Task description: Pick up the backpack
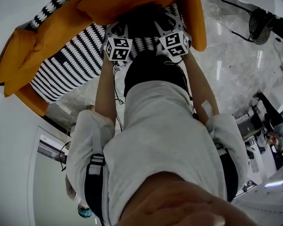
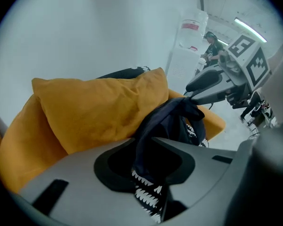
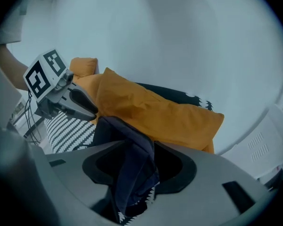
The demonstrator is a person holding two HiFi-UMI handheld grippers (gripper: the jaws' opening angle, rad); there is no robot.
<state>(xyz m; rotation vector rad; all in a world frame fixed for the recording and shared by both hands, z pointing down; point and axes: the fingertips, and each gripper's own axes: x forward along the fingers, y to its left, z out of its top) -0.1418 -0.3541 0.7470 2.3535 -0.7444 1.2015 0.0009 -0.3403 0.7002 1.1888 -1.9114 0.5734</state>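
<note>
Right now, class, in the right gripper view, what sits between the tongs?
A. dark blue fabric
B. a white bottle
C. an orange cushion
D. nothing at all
A: the right gripper has dark blue fabric hanging down between its tongs, while the orange cushion lies farther back, beyond them.
</note>
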